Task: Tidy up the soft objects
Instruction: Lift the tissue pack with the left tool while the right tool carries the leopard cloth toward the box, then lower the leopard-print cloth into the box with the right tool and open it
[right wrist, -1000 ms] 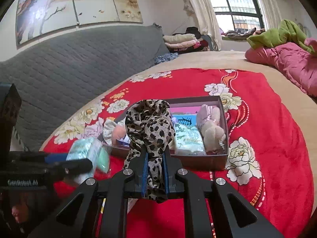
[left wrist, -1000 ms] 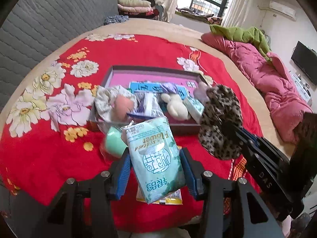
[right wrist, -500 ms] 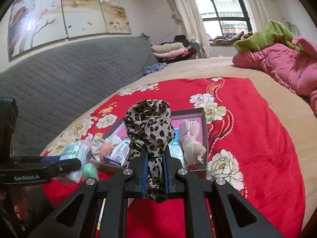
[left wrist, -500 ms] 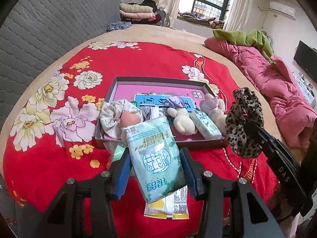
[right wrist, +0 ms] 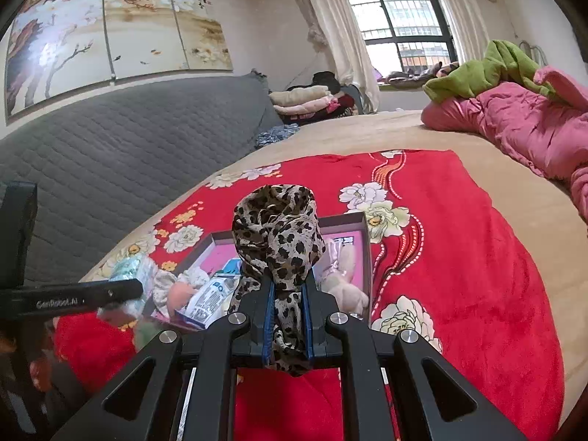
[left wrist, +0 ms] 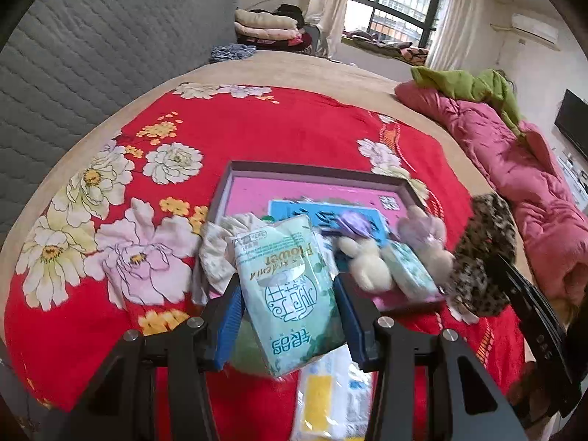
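Now your left gripper [left wrist: 288, 303] has its blue-padded fingers [left wrist: 229, 316] closed on a mint tissue pack [left wrist: 288, 290], held up over the near edge of the box [left wrist: 316, 174]. Your right gripper [right wrist: 288, 312] pinches a leopard scrunchie [right wrist: 279, 231] tight between narrow fingers [right wrist: 308, 316]; the scrunchie stands up above them, and in the left view it hangs just right of the box. Inside the box lie a cream plush [left wrist: 364, 262], a pink plush [left wrist: 426, 235], a small pack [left wrist: 409, 270], a blue card [left wrist: 323, 213] and a crumpled cloth [left wrist: 220, 246]. A yellow-labelled packet [left wrist: 330, 397] lies on the red blanket [left wrist: 257, 132] below the left fingers. Behind, a pink quilt [right wrist: 514, 125] sits on the bed [right wrist: 367, 132].
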Tool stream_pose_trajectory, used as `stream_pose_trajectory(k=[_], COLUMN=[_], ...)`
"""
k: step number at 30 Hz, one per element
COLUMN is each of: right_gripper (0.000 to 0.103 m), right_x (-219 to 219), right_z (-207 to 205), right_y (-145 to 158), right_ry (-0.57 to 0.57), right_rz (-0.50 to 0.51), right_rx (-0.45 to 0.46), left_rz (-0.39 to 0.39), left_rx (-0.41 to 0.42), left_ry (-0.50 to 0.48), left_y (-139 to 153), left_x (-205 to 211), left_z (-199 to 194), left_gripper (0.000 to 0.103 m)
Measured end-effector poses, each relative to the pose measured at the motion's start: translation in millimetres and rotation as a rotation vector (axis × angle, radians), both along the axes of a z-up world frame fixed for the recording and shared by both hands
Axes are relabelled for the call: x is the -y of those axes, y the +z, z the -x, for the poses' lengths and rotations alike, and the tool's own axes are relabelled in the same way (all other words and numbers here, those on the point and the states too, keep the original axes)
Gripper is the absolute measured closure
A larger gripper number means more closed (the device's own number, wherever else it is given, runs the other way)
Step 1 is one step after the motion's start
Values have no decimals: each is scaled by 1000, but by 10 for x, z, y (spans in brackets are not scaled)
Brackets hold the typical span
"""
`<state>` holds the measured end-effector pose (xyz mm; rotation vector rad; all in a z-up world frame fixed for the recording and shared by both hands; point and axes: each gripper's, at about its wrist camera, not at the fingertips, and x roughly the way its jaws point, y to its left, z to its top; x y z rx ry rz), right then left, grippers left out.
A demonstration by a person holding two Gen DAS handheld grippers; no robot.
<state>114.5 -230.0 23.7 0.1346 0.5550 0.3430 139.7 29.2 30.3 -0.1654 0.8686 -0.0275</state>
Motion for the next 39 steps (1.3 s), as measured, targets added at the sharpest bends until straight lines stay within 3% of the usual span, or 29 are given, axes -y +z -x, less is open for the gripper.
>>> stream_pose_trajectory(k=[10,17,28,39], right_gripper=[90,90,89,84], right_x=[28,55,18,-175], right_z=[-254,-366,-529,-571], right_y=[-69,-111,-309,-490], right_ry=[3,-12,-3,2], right_rz=[-19,-3,15,173], right_rx=[-6,-4,-82,-100], left_rz=[-36,-74,-76,-121], left_rx=[-39,-68,-58,-39], left_ry=[41,22,-15,-46], left_y=[-220,-417,-504,-486], left_x=[-452,-396,-262,-147], left_z=[-392,-535,-562,-511], left_gripper=[54,54,54,54])
